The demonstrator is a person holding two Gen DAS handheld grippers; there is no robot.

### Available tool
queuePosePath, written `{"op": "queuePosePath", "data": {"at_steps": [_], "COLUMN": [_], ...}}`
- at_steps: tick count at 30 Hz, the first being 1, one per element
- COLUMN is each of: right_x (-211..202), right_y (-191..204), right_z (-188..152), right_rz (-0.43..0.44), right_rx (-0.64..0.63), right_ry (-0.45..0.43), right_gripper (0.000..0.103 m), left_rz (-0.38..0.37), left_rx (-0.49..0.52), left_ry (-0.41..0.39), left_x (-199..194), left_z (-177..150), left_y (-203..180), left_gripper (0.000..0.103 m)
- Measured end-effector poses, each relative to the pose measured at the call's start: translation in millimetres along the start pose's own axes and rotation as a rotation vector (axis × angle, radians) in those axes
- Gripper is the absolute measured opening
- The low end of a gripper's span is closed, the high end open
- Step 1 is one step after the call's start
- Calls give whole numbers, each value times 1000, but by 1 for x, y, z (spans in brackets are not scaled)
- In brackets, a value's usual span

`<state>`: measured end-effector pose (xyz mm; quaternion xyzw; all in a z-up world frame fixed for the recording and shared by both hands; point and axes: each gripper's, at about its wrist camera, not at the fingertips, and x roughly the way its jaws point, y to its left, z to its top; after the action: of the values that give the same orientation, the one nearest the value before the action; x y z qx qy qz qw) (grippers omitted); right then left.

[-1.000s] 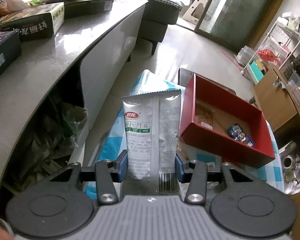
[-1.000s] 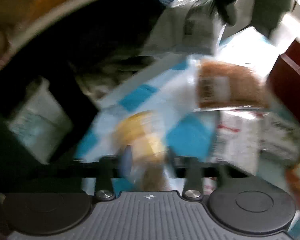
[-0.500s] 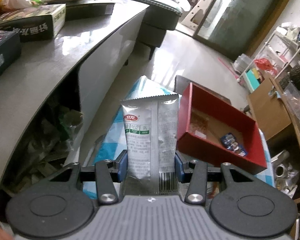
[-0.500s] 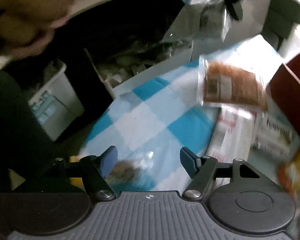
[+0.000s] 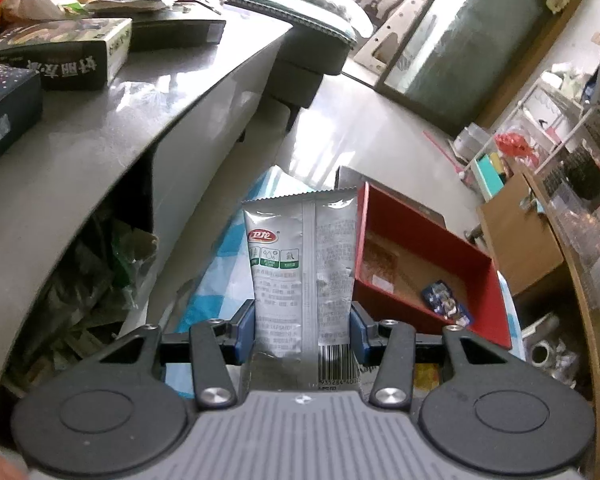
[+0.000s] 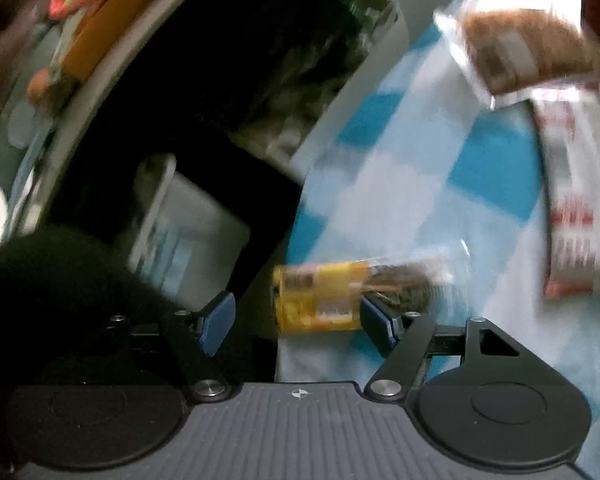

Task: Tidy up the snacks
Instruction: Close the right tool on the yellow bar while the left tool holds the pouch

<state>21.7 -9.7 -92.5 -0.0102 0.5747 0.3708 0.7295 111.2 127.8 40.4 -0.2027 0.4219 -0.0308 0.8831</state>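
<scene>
Left gripper (image 5: 302, 327): its blue pads press both edges of a silver snack packet (image 5: 302, 276), which stands upright between them.
Silver snack packet: held above the blue-and-white checked cloth (image 5: 204, 300), just left of the red box (image 5: 416, 312).
Red box: open-topped, on the cloth, with a small blue wrapper (image 5: 444, 300) inside.
Right gripper (image 6: 298, 320): jaws have just been opening and now stand apart, pressing on nothing.
Yellow snack pack (image 6: 324, 298): lying sideways on the cloth's near edge, between the spread pads; the blur hides whether the right pad touches it.
Other snacks: a brown packet (image 6: 528, 52) and a red-and-white packet (image 6: 572, 216) lie farther along the cloth.
Grey counter (image 5: 112, 120): beside the cloth, carrying boxes.
</scene>
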Motion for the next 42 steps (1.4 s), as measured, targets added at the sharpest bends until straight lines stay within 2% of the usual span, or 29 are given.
{"op": "queuePosePath", "data": {"at_steps": [3, 6, 7, 8, 10, 12, 14, 18, 21, 23, 24, 25, 26, 27, 29, 35, 38, 41, 42], "right_x": [-3, -17, -23, -26, -30, -23, -18, -3, 23, 30, 29, 27, 24, 19, 9, -23, -39, -38, -36], "right_y": [-8, -20, -20, -16, -5, 5, 6, 15, 17, 16, 17, 15, 13, 10, 2, -32, -51, -49, -47], "right_z": [6, 4, 3, 2, -2, -4, 0, 22, 25, 14, 10, 9, 11, 11, 10, -34, -61, -67, -68], "right_rz": [-69, -133, -169, -201, -298, -368, -361, -260, -176, -167, -175, -188, -203, -223, -246, -257, -274, -318, -326], "right_rx": [32, 22, -34, -123, -378, -627, -718, -845, -874, -911, -926, -901, -860, -813, -723, -490, -353, -343, -356], "right_ry": [-47, -112, -113, -92, -45, 58, 111, 120, 224, 228, 215, 198, 183, 171, 163, 124, 72, 31, 24], "right_gripper": [76, 77, 78, 84, 87, 86, 85, 83, 77, 86, 85, 84, 77, 64, 50, 46, 46, 47, 49], "left_rz": [-23, -51, -47, -41, -41, -35, -22, -9, 38, 36, 28, 26, 28, 30, 30, 55, 101, 156, 176], "left_rx": [-45, -33, -26, -23, -32, -25, 0, 20, 42, 14, 2, -5, -7, -5, 0, -1, -21, -72, -95], "left_ry": [-9, -15, -19, -21, -19, -16, 3, 54, 42, 42, 48, 57, 65, 73, 93, 107, 124, 141, 144], "left_x": [-3, -6, -7, -7, -7, -6, -1, 14, 15, 15, 16, 18, 19, 20, 23, 25, 30, 37, 39], "left_z": [4, 3, 3, 3, 3, 3, 1, -2, -1, 0, 1, 1, 1, 0, -2, -10, -18, -30, -35], "left_y": [5, 5, 4, 5, 8, 9, 7, 4, 5, 11, 13, 15, 15, 15, 14, 17, 22, 27, 29], "left_gripper": [42, 42, 42, 42, 42, 42, 42, 42, 45, 46, 46, 46, 46, 47, 47, 52, 55, 57, 62]}}
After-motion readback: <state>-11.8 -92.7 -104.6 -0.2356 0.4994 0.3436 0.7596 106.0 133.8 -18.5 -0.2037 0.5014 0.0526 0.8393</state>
